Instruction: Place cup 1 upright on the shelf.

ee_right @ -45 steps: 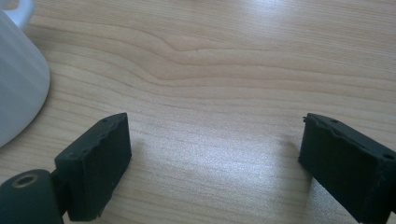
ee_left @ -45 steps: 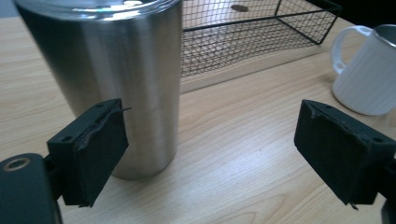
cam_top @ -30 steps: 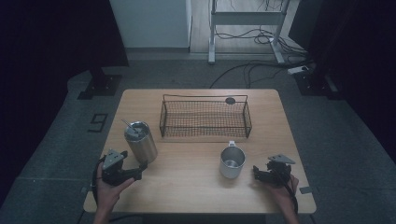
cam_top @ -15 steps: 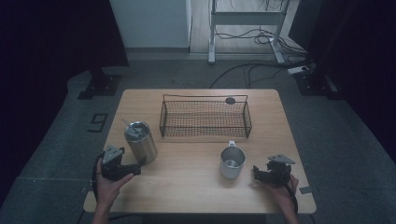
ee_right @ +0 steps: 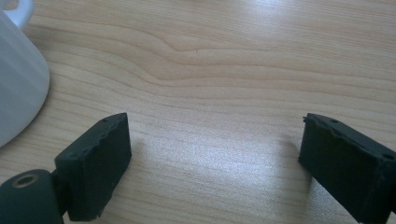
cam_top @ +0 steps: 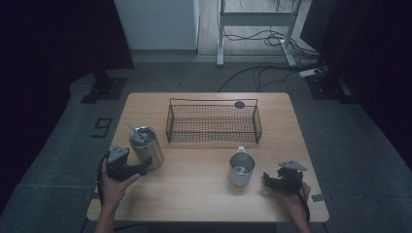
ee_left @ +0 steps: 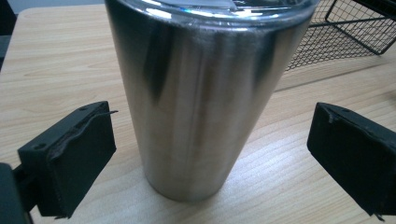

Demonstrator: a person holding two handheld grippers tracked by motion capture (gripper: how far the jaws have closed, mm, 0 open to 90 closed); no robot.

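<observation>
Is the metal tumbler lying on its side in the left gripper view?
No, the metal tumbler stands upright on the wooden table, its base flat on the wood.

A single sign can be read: a dark figure "9" point(cam_top: 102, 127) marked on the grey floor point(cam_top: 58, 160), just left of the desk point(cam_top: 204, 194) in the high view. The steel tumbler point(ee_left: 196, 102), the mug point(cam_top: 241, 168) and the wire basket point(cam_top: 214, 122) carry no readable text, label or brand.
</observation>
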